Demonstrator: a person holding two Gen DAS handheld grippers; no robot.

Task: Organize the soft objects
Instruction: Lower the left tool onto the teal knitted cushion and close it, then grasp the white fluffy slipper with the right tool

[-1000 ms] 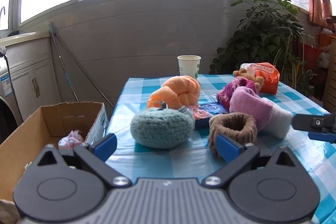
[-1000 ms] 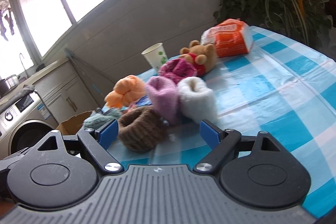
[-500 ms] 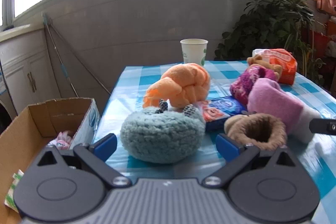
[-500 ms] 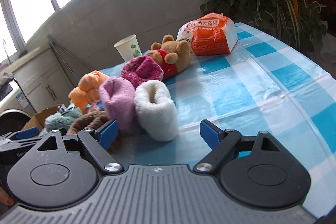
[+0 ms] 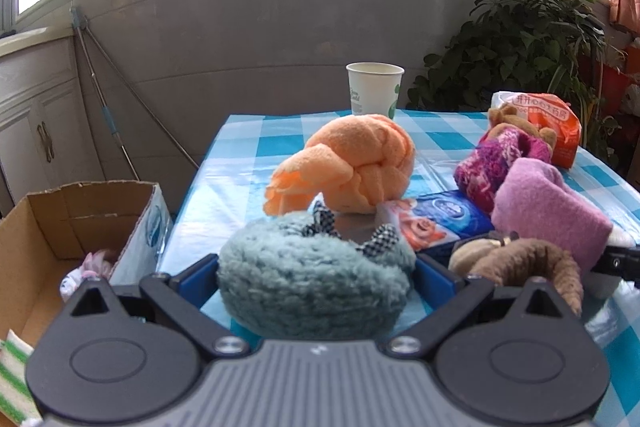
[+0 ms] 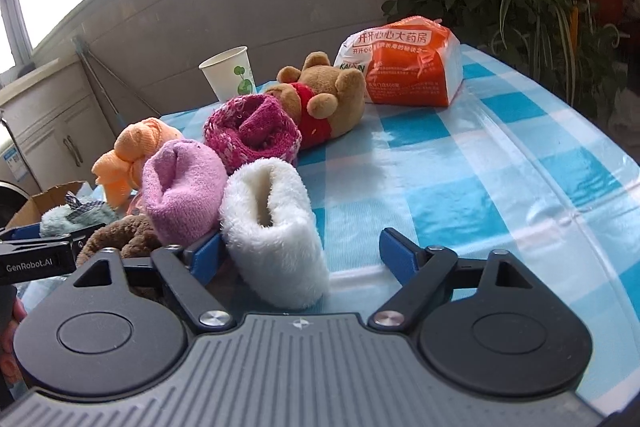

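Between my left tool's (image 5: 316, 273) wide-spread fingers sits the fluffy teal knitted bundle (image 5: 314, 287): light, squashy, best squeezed across its middle. Right tool (image 6: 298, 253) gapes around the white fleece roll (image 6: 276, 235).

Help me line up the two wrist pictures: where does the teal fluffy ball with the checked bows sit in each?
Left wrist: teal fluffy ball at bottom centre, between the left tongs.
Right wrist: far left, small, partly hidden behind the left tongs' tip.
Shared landmark: paper cup at the table's far edge.
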